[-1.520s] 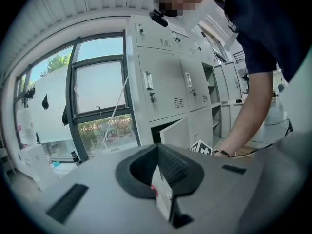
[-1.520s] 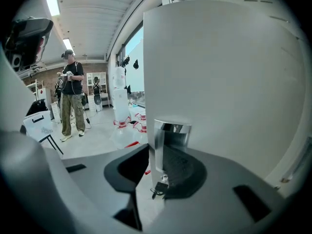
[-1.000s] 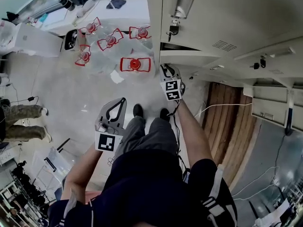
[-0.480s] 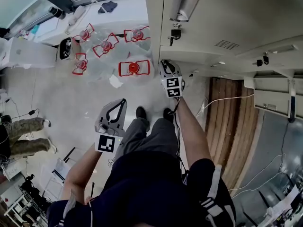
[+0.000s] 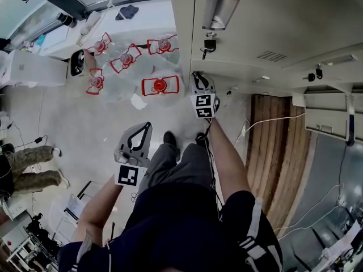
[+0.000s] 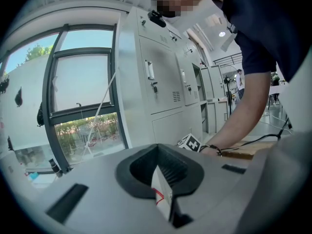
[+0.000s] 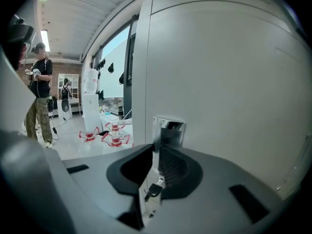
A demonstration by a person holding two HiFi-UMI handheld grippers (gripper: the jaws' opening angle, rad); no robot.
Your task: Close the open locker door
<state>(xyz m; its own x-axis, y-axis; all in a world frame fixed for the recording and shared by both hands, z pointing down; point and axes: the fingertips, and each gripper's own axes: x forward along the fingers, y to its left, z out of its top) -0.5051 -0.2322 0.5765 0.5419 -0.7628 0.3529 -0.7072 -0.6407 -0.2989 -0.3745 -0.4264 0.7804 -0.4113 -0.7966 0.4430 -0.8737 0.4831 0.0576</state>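
Note:
The grey locker door (image 5: 272,21) fills the upper right of the head view, with a metal handle (image 5: 218,7) and a key hanging in its lock (image 5: 207,43). My right gripper (image 5: 199,81) is at the door's lower edge, its jaws drawn almost together with nothing between them. In the right gripper view the door face (image 7: 229,82) stands directly ahead. The handle (image 7: 169,126) and the key (image 7: 155,190) show through the narrow slit of the right gripper (image 7: 151,179). My left gripper (image 5: 146,124) hangs shut and empty over the floor, away from the lockers.
Several clear water jugs with red carry frames (image 5: 160,85) lie on the floor left of the lockers. Wooden boards (image 5: 278,152) and a white cable lie to the right. More lockers (image 5: 329,123) stand further right. A person (image 7: 41,96) stands near the window.
The dark gap under the door's lower edge has closed up as the door swung towards the cabinet. My right gripper followed it. The left gripper barely moved.

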